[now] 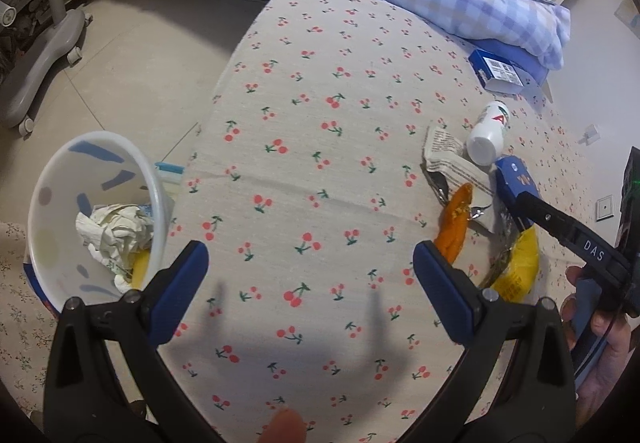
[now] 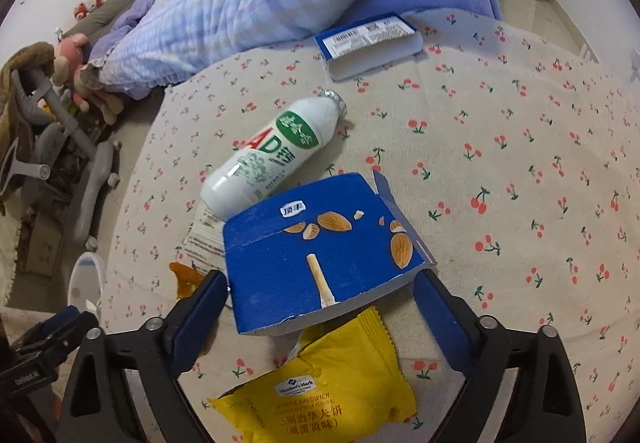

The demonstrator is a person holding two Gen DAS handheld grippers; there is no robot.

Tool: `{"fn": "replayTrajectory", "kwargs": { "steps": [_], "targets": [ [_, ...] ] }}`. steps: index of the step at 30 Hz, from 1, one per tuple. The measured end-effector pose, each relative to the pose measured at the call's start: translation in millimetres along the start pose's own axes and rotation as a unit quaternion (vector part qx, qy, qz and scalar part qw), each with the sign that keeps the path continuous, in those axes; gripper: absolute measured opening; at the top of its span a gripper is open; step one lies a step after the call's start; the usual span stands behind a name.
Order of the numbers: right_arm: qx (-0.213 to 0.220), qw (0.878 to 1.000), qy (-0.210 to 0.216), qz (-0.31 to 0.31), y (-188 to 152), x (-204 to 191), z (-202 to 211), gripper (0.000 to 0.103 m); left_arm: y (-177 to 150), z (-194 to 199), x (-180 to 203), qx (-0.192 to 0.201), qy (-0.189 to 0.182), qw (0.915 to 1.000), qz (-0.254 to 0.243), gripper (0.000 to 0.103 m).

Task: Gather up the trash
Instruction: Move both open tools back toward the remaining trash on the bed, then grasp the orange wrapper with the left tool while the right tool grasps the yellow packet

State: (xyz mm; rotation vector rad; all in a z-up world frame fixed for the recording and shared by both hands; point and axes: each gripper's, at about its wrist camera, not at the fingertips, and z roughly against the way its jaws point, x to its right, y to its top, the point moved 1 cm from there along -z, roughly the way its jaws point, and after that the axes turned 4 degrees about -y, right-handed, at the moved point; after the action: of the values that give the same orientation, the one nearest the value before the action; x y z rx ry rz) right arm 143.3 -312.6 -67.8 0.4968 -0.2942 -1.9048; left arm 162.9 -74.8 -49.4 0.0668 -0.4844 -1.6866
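With the right gripper point(image 2: 320, 307) spread around the blue cardboard snack box point(image 2: 316, 251) and the left gripper point(image 1: 310, 283) spread and empty, squeeze the box's side walls evenly above the yellow foil wrapper point(image 2: 332, 399).

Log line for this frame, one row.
left gripper: open, empty | right gripper: open astride blue snack box | bin: part-filled

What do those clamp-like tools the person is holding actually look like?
Each gripper is a black plastic frame that forks into two arms with silver screw heads, ending in flat dark-blue pads. The left gripper fills the bottom of its own camera's view, as does the right gripper. One arm of the right gripper bears white letters "DAS". A thin cable runs by the right hand.
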Motion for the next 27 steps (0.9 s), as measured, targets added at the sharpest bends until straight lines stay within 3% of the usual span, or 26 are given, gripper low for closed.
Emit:
{"fn": "replayTrajectory", "kwargs": {
  "steps": [6,8,14,19,24,27],
  "targets": [
    [0.015,1.000,0.001,-0.007,-2,9,21,0.081,-1,-11,22,-0.008,-0.027,0.9995,-0.013,0.098],
    [0.019,1.000,0.000,-0.013,-4,16,29,0.081,-2,-18,33,-0.015,-0.046,0.9986,-0.020,0.091],
    [0.008,0.999,-0.005,-0.037,-12,43,42,0.081,-4,-42,67,-0.031,-0.098,0.9933,-0.052,0.056],
    [-0.006,0.999,-0.005,-0.041,-22,53,46,0.081,-5,-57,86,-0.031,-0.110,0.9908,-0.072,0.033],
    [-0.025,0.999,-0.002,-0.023,-35,46,43,0.081,-6,-57,87,-0.027,-0.111,0.9906,-0.076,0.017],
    [-0.044,0.999,0.005,-0.021,-43,39,34,0.076,-10,-49,86,-0.024,-0.106,0.9908,-0.081,0.015]
  ]
}}
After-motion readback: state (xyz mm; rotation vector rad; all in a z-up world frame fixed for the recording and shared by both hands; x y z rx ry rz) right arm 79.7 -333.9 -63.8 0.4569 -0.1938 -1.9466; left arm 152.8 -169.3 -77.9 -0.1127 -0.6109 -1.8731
